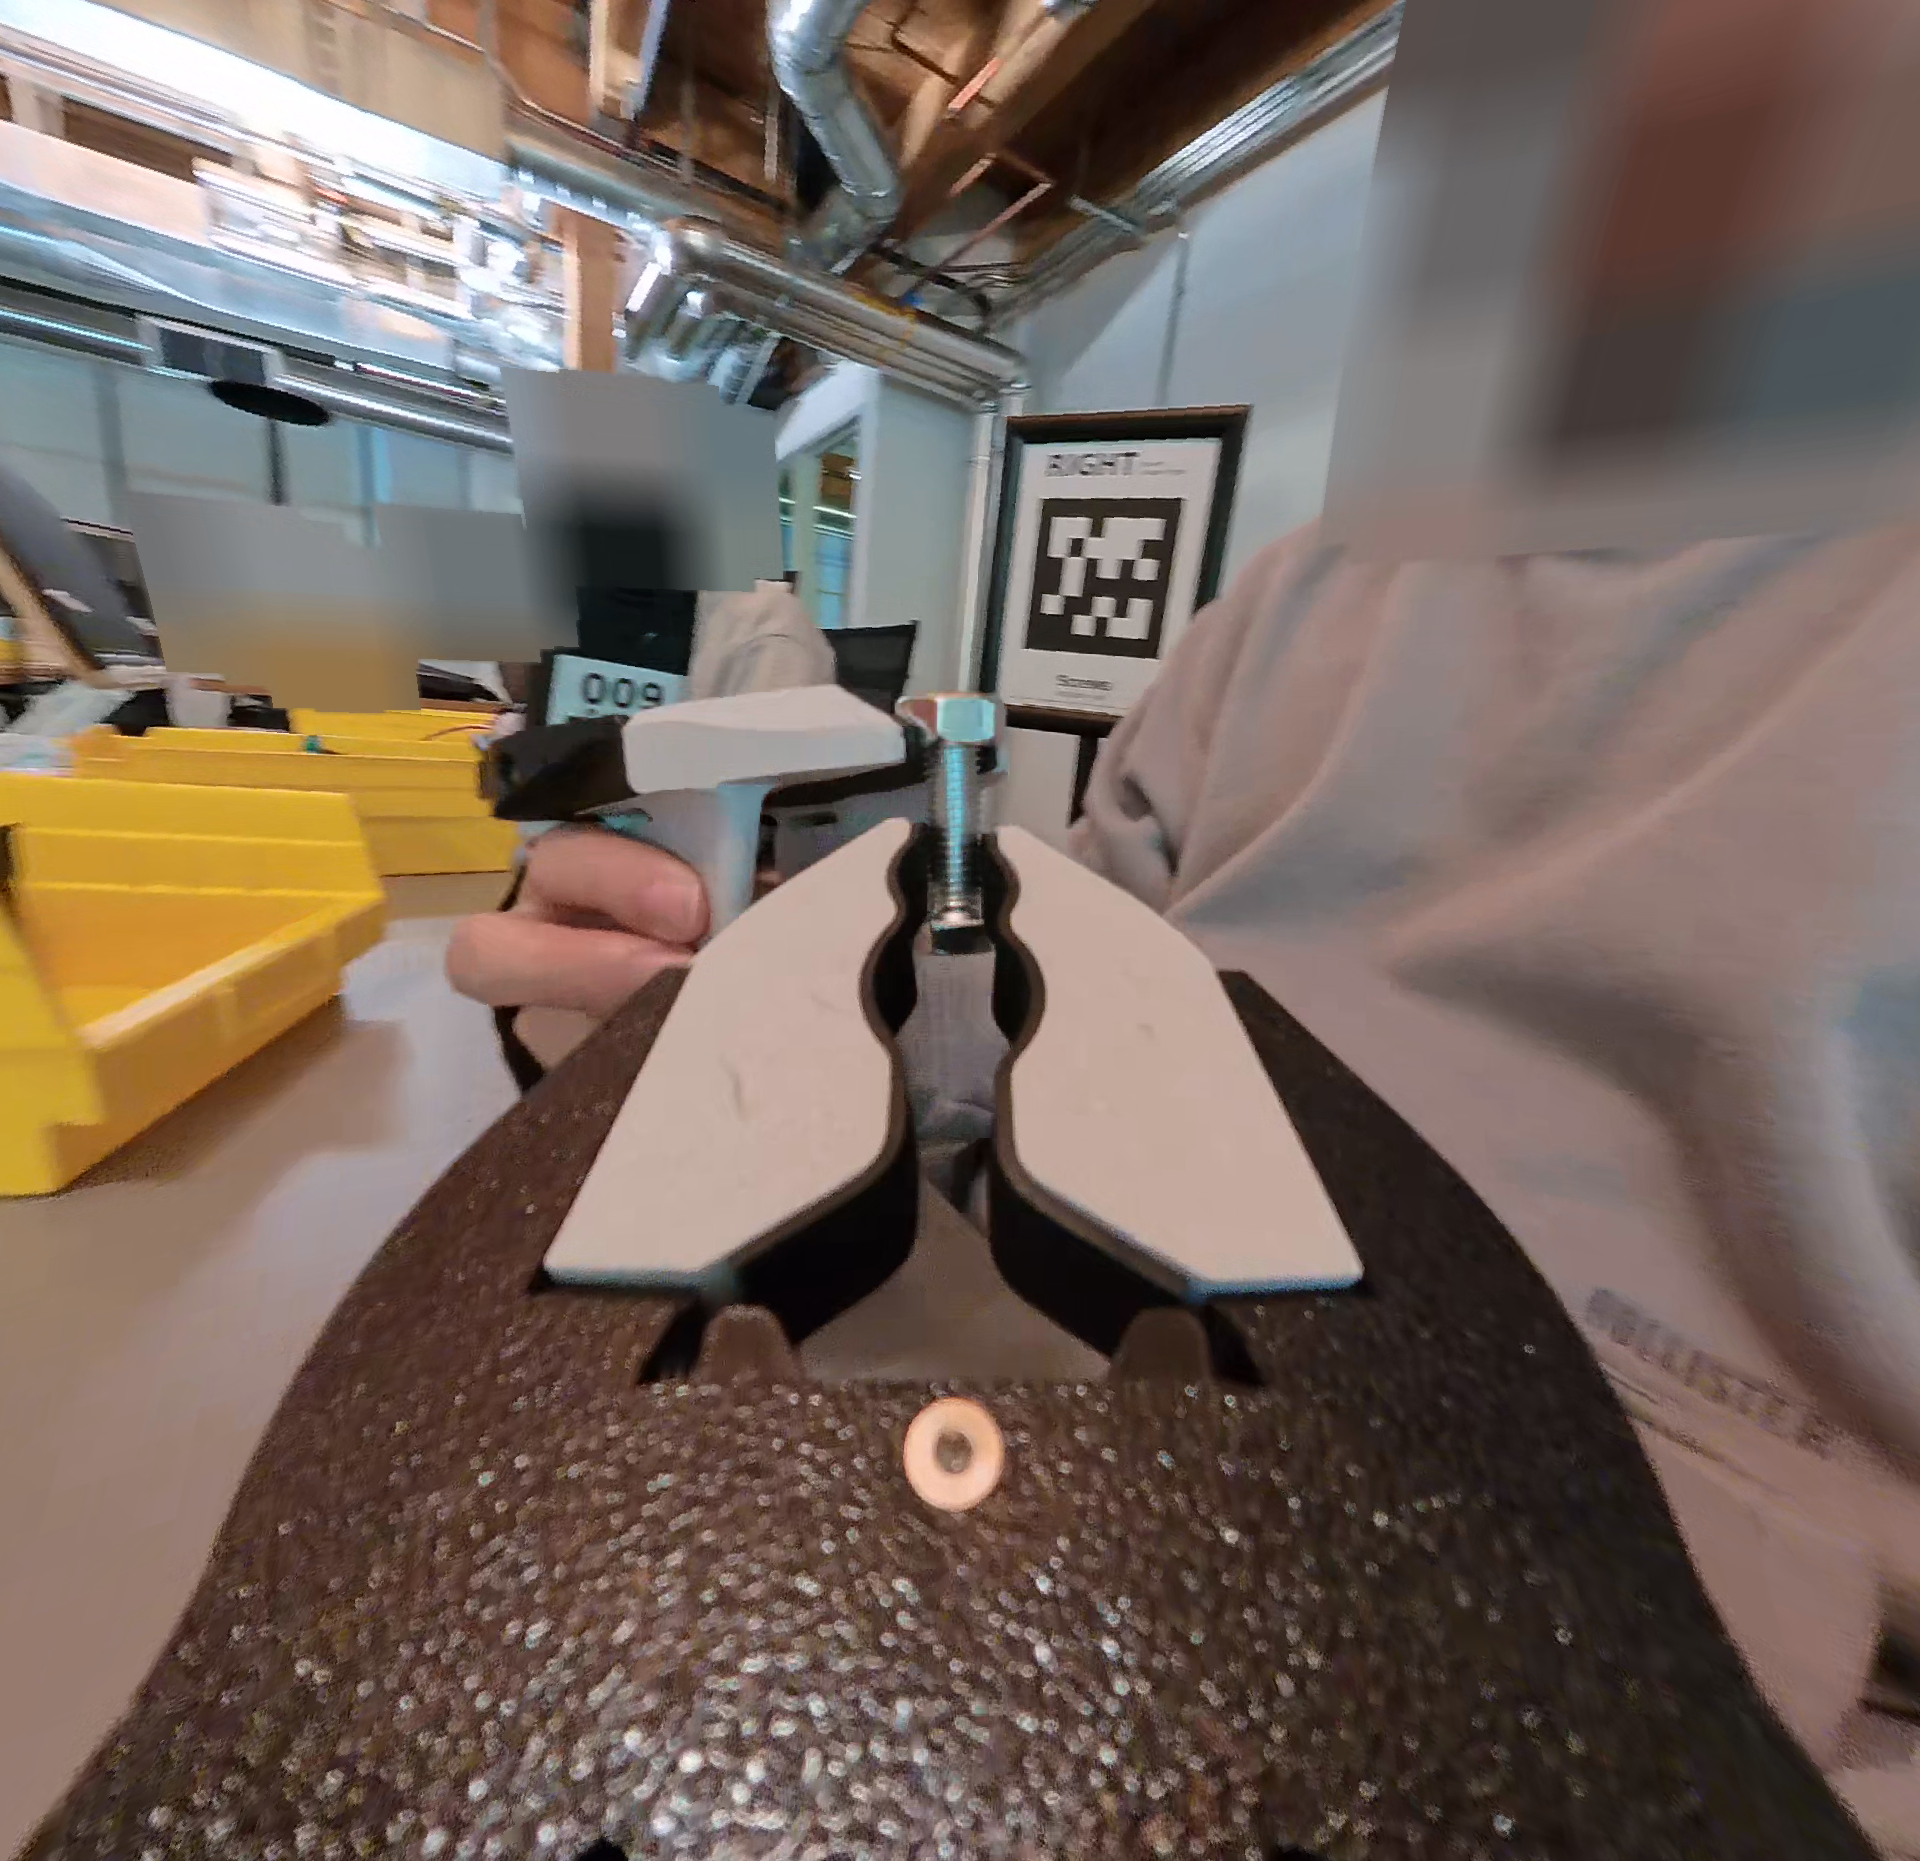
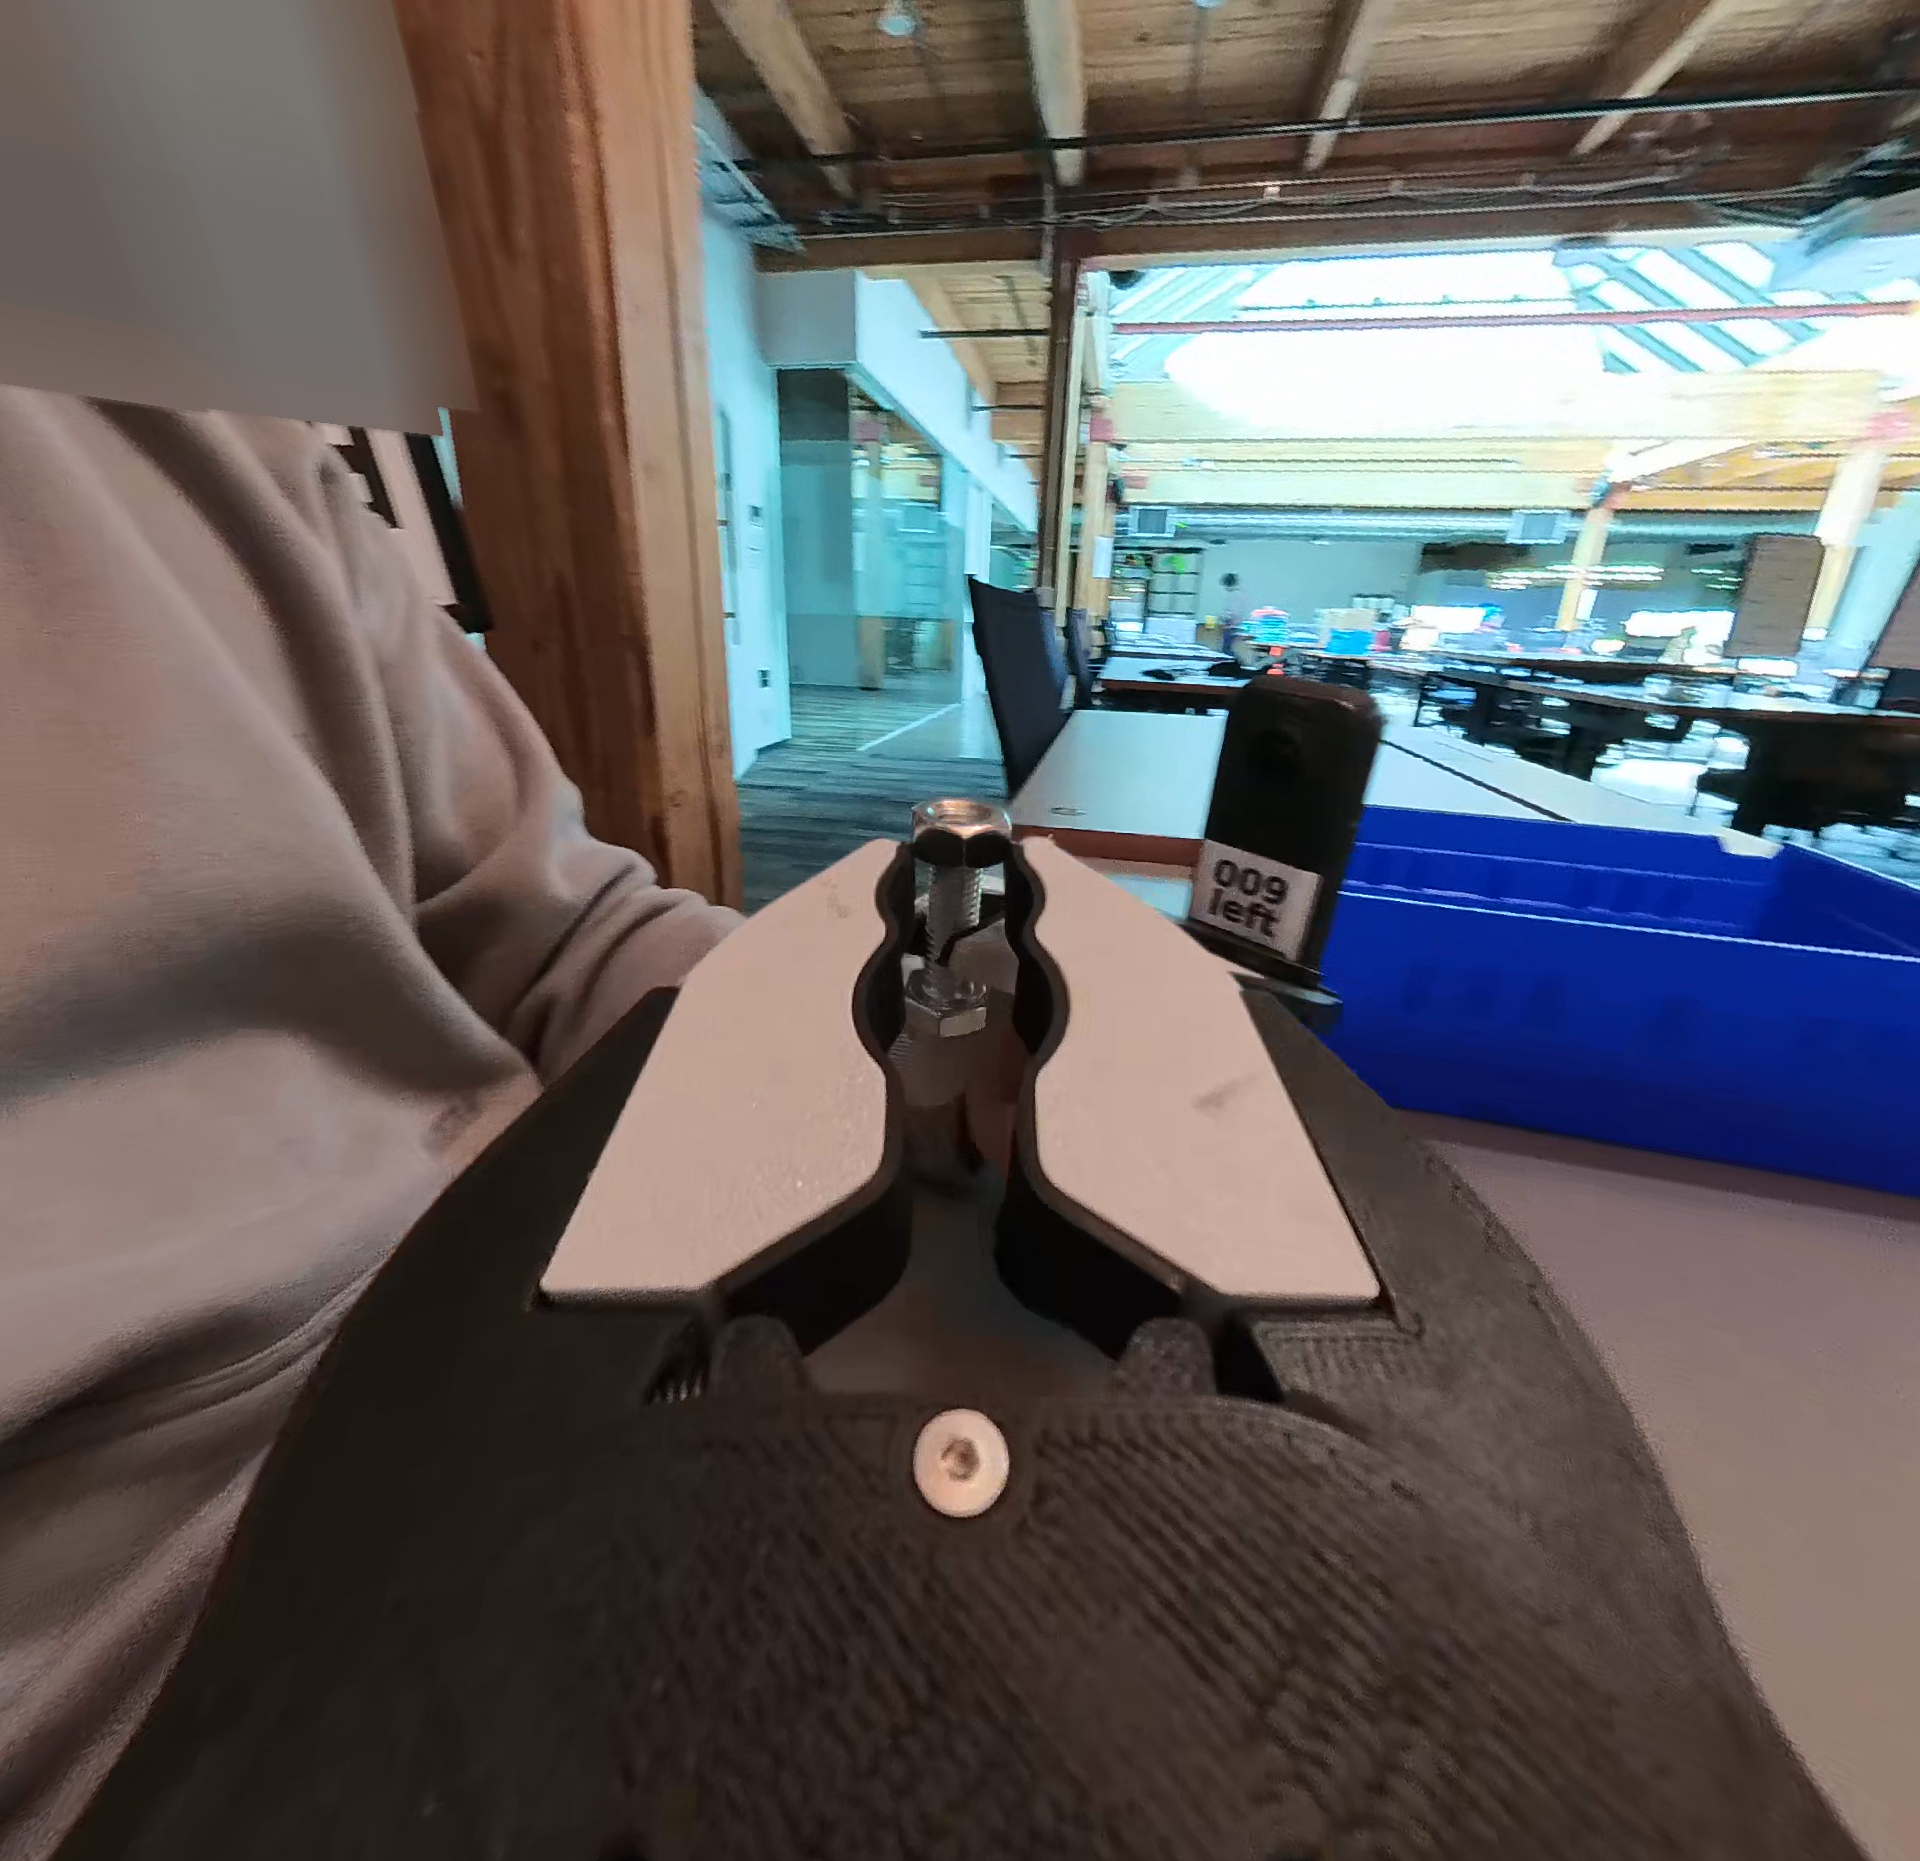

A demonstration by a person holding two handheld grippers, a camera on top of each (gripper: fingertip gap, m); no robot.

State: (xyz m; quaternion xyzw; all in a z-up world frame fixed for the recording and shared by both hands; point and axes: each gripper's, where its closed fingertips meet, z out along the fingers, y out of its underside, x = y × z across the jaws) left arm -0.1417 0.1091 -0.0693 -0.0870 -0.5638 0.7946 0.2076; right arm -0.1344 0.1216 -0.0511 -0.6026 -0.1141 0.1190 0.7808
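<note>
Left gripper (image 1: 951, 876): fingers clenched on the silver threaded steel bolt (image 1: 954, 824).
Right gripper (image 2: 956, 876): fingers grasp the bolt's hexagonal head.
Nearby: yellow plastic bins (image 1: 187, 938), blue plastic bin (image 2: 1621, 980).

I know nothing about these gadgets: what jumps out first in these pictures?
A shiny steel bolt stands upright, its threaded shank pinched between the left tool tips while the right tool grips its hex head. Bright yellow bins sit to one side on the table, a blue bin on the other.

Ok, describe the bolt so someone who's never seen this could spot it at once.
Start at the person's pale sweatshirt. Before it, the left gripper and right gripper both hold a silver bolt, standing upright. Its shiny threaded shaft and hex head stand out from the matte white fingers.
</note>
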